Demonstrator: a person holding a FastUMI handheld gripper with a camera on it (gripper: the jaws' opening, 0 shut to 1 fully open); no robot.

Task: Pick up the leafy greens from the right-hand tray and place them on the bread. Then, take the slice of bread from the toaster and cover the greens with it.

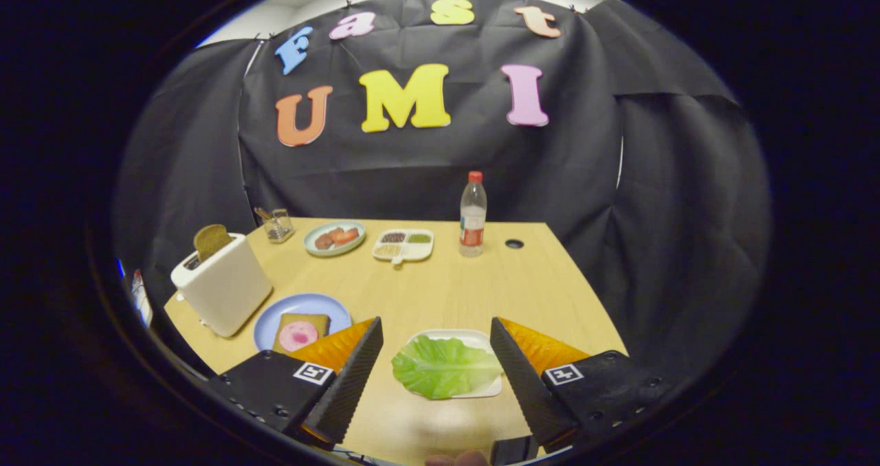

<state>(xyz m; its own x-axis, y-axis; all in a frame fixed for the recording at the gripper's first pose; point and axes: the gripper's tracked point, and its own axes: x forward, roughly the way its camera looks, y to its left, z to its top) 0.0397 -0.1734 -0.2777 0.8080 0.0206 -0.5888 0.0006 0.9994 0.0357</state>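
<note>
Green and wrinkly, the lettuce leaf (443,368) lies on a small white tray (489,387) on the near side of the wooden table (467,294). The gripper (436,356) hangs above it with its two fingers spread wide, one on each side of the leaf. They hold nothing, and neither one touches the leaf.

The step now, I think, is to pick up the leaf. To do it well, the gripper should go straight down so the leaf sits right between the fingers. Then it should close slowly. A leaf is thin and floppy, so a soft pinch on the thick middle part may work best. If the fingers only catch an edge, the leaf could tear or slip out. The tray is light too, so the fingers should not push it along the table.

To the left sits a blue plate (268,322) with a slice of bread (302,323) on it, and a round pink slice of meat (298,335) lies on the bread. That is where the leaf must go. The left finger hides a bit of that plate.

Just beyond the plate on the left stands a white toaster (223,291) with a brown slice of toast (210,240) poking out of the top. That comes later.

Far back on the table are a plate of food (335,238), a tray of seeds and beans (403,245), a water bottle (472,215) and a small clear holder (276,224).
</note>
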